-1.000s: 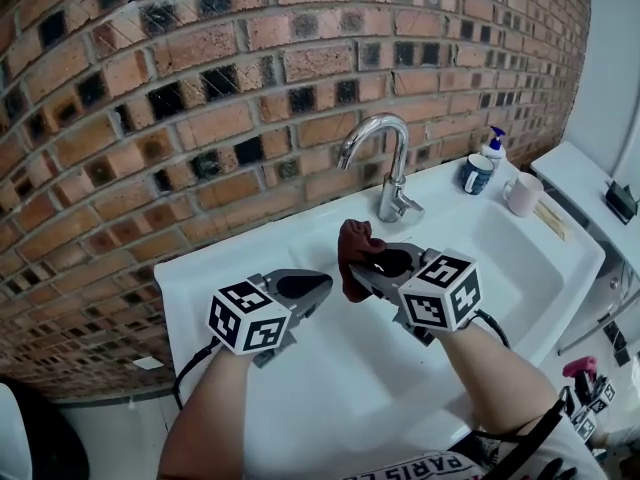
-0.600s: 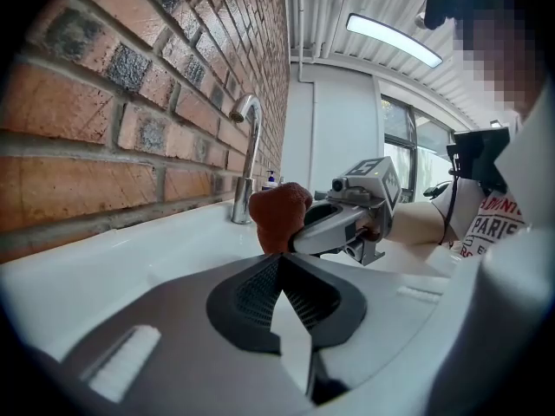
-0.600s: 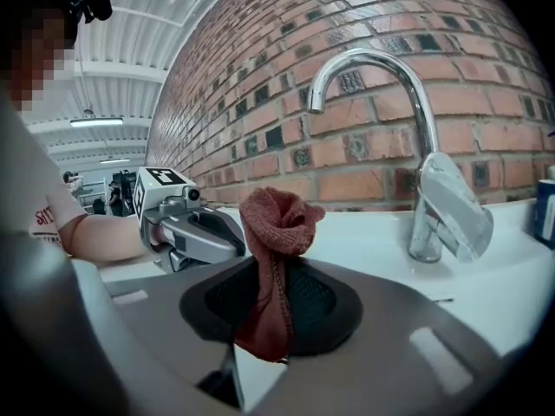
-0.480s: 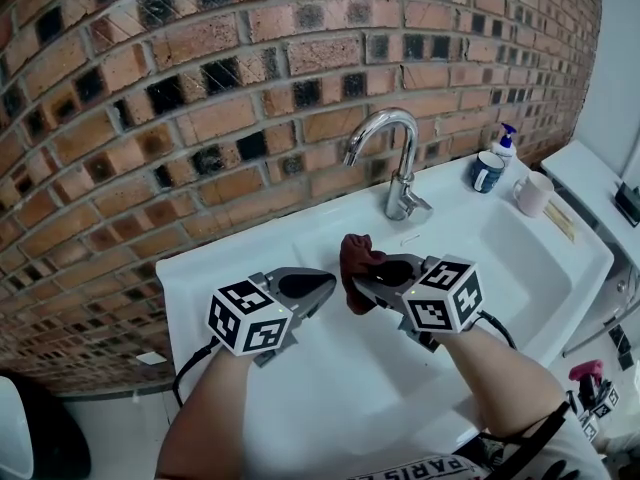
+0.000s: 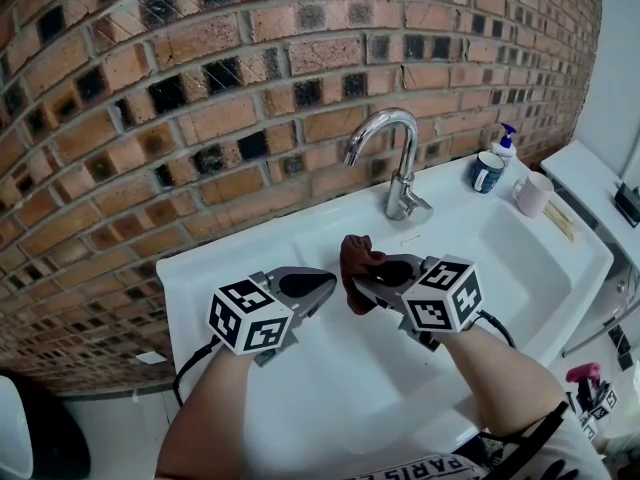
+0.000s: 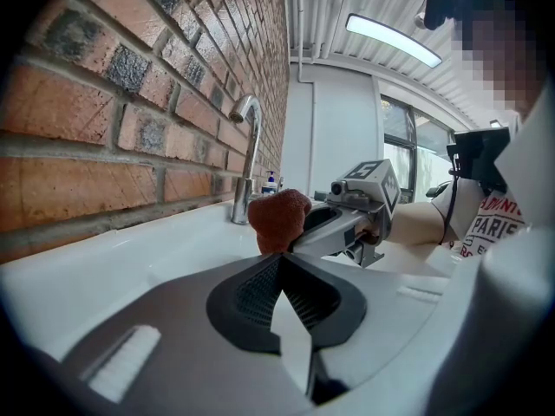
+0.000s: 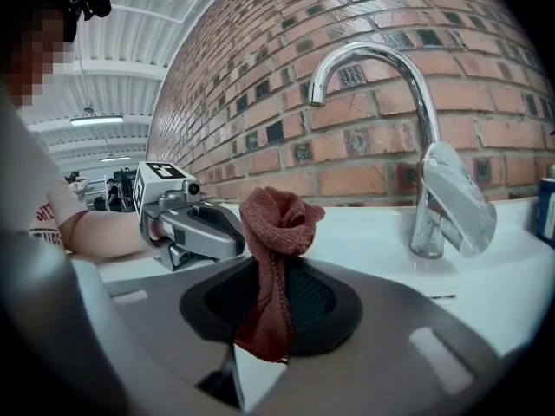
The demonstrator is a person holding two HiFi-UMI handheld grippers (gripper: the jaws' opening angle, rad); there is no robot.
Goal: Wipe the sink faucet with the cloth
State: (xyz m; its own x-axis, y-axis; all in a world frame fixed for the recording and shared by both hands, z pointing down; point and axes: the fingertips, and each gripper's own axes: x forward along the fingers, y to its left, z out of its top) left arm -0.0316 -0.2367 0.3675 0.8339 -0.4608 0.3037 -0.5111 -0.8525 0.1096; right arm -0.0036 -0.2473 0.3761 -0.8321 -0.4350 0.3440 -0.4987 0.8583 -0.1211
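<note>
- Over the middle of the sink [image 5: 520, 268], just in front of the back edge, the cloth [image 5: 357, 261] hung as a bunched reddish wad. It had not yet touched the faucet [image 5: 401, 158].
- Over the last half second I saw next to no change there. The cloth sat where it had been, near the faucet's base but apart from it.
- The right gripper [image 5: 364, 280] had its jaws clamped on the cloth, which stuck up past the tips and trailed below them.
- The left gripper [image 5: 320, 290] sat beside it toward the sink's left edge, jaws pressed together on nothing.
- My reading: the wipe had not begun, and I still had to carry the cloth up to the spout.
- A mug [image 5: 532, 194] and a soap bottle [image 5: 503, 144] stood at the back right corner, well apart from the cloth.
</note>
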